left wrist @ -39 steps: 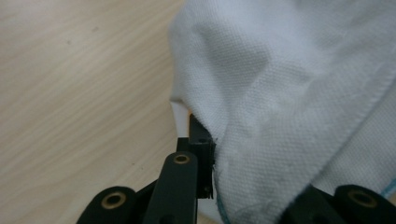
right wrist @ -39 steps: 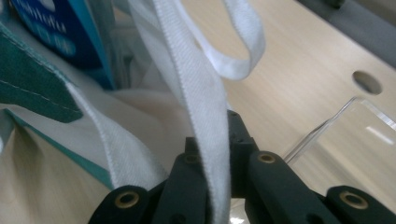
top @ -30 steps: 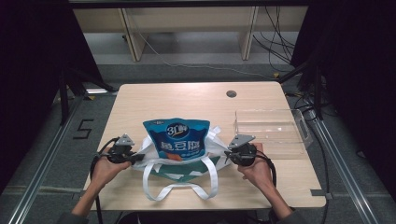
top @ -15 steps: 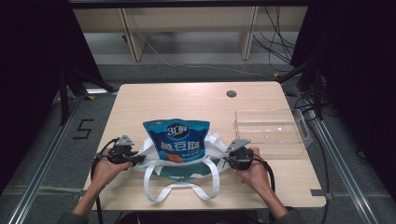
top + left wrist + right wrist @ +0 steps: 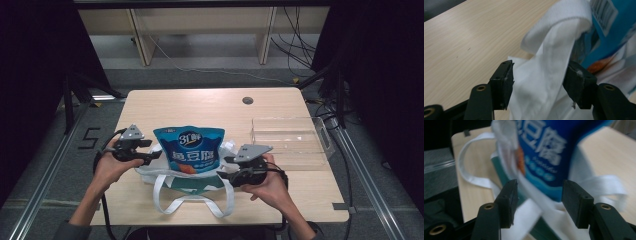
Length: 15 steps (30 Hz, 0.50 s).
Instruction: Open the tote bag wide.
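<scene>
A blue snack bag (image 5: 189, 149) stands upright inside a white tote bag (image 5: 196, 183) whose handles lie toward the table's near edge. My left gripper (image 5: 153, 155) is at the tote's left side. In the left gripper view its jaws (image 5: 538, 82) have just been opening and stand open, with the white tote cloth (image 5: 564, 30) loose between them beside the snack bag (image 5: 614, 32). My right gripper (image 5: 226, 169) is at the tote's right side. Its jaws (image 5: 539, 200) have also just been opening and stand open around the tote's edge, below the snack bag (image 5: 544, 145), blurred.
A clear plastic box (image 5: 290, 140) sits on the wooden table (image 5: 200, 107) to the right of the bag, just beyond my right hand. A small dark hole (image 5: 247, 100) marks the far side of the tabletop. Black frames and cables surround the table.
Both grippers have lifted a little off the table at the tote's sides. The right one has shifted left, closer to the bag. The snack bag still stands in the tote.
</scene>
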### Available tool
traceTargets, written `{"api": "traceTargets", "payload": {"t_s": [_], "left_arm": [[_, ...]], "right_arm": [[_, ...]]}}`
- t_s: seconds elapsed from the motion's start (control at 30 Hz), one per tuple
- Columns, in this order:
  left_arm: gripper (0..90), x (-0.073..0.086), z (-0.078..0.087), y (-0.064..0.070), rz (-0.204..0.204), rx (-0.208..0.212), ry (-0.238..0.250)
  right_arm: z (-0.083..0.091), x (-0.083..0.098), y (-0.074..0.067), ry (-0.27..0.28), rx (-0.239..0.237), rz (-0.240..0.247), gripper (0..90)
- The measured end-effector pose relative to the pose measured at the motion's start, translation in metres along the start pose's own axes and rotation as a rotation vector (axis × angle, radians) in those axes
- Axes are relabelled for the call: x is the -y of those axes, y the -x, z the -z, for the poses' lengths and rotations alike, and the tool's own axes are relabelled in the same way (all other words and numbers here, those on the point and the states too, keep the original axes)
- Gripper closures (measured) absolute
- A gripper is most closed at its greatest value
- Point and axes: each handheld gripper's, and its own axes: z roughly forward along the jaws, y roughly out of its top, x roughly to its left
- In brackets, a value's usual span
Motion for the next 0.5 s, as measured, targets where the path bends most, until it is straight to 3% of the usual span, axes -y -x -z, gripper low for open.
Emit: {"api": "traceTargets", "payload": {"t_s": [0.03, 0.07, 0.1, 0.13, 0.17, 0.23, 0.27, 0.3, 0.4, 0.43, 0.47, 0.5], "left_arm": [[43.3, -0.003, -0.007, -0.004, 0.0, 0.035, -0.003], [59.7, -0.007, -0.016, -0.01, 0.009, 0.059, 0.0], [65.5, -0.007, -0.016, -0.01, 0.009, 0.059, 0.0], [65.5, -0.009, -0.023, -0.016, 0.022, 0.052, -0.014], [74.4, -0.011, -0.029, -0.021, 0.035, 0.06, -0.013], [83.4, -0.012, -0.039, -0.029, 0.072, 0.039, -0.006], [84.8, -0.011, -0.048, -0.035, 0.092, 0.024, -0.023], [85.6, -0.01, -0.055, -0.039, 0.118, 0.019, -0.041], [85.6, -0.006, -0.077, -0.049, 0.162, 0.017, -0.107], [85.5, -0.005, -0.082, -0.05, 0.18, 0.01, -0.118], [85.1, -0.001, -0.094, -0.055, 0.208, 0.011, -0.144], [84.9, -0.001, -0.094, -0.055, 0.208, 0.011, -0.144]], "right_arm": [[-0.006, 0.0, -0.003, -0.017, -0.013, 0.001, 46.6], [-0.019, 0.0, -0.007, -0.058, -0.056, 0.039, 49.0], [-0.019, 0.0, -0.007, -0.058, -0.056, 0.039, 49.0], [-0.021, 0.001, -0.008, -0.09, -0.06, 0.029, 50.1], [-0.027, 0.003, -0.008, -0.118, -0.059, 0.039, 58.2], [-0.036, 0.008, -0.007, -0.15, -0.104, 0.068, 70.3], [-0.038, 0.01, -0.007, -0.175, -0.113, 0.063, 75.3], [-0.043, 0.015, -0.011, -0.195, -0.174, 0.082, 80.4], [-0.045, 0.021, -0.015, -0.226, -0.205, 0.062, 81.9], [-0.048, 0.024, -0.016, -0.233, -0.215, 0.081, 82.2], [-0.053, 0.031, -0.019, -0.27, -0.21, 0.066, 82.5], [-0.053, 0.031, -0.019, -0.27, -0.21, 0.066, 82.5]]}}
